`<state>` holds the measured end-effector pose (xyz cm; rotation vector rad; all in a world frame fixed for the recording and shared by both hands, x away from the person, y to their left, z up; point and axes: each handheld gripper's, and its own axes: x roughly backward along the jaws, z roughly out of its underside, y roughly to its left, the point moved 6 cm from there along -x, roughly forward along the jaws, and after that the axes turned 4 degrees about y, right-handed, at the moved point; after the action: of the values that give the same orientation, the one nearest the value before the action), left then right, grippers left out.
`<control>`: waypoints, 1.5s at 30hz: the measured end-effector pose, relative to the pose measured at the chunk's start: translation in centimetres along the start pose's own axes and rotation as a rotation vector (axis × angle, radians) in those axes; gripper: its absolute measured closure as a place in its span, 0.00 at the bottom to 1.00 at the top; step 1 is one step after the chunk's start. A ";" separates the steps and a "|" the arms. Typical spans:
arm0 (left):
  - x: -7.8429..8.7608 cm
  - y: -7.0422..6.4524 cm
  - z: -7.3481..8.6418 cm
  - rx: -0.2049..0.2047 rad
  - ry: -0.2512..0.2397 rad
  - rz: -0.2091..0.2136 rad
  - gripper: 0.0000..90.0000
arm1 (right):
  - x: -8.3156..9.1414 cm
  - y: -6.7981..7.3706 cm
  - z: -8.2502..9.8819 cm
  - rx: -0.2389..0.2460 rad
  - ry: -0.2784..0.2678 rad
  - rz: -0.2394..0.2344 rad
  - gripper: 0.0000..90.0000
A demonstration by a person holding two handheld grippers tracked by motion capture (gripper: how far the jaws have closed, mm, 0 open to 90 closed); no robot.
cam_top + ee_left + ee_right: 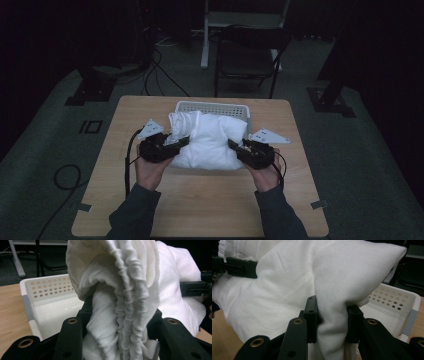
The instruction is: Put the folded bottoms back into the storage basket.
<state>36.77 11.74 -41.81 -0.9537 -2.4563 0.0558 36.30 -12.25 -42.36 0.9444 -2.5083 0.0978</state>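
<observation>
Both grippers hold the white pillow between them, near the table's far edge.

Left gripper (167,145) has its jaws clamped on a gathered, wrinkled end of the white pillow (210,140), and right gripper (240,149) pinches a smooth fold at the opposite end. That pillow hangs between the two, its far side over the white perforated basket (212,106), which stands against the far edge of the wooden table (200,200), about midway along it. Hands and dark sleeves come in from the near edge.
</observation>
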 end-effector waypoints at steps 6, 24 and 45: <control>-0.2 0.4 -0.6 -0.002 -0.005 -0.008 0.62 | -0.4 -0.3 -0.7 0.004 0.005 0.006 0.78; -1.4 1.0 -2.2 -0.014 -0.010 -0.016 0.62 | -0.9 -1.6 -2.0 -0.009 0.003 0.025 0.78; -2.3 2.3 -3.5 -0.007 -0.009 -0.029 0.62 | -2.1 -2.6 -3.4 -0.017 0.015 0.028 0.78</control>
<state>41.28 11.47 -40.24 -0.9224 -2.4796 0.0412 40.70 -12.22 -40.44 0.8984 -2.5055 0.0918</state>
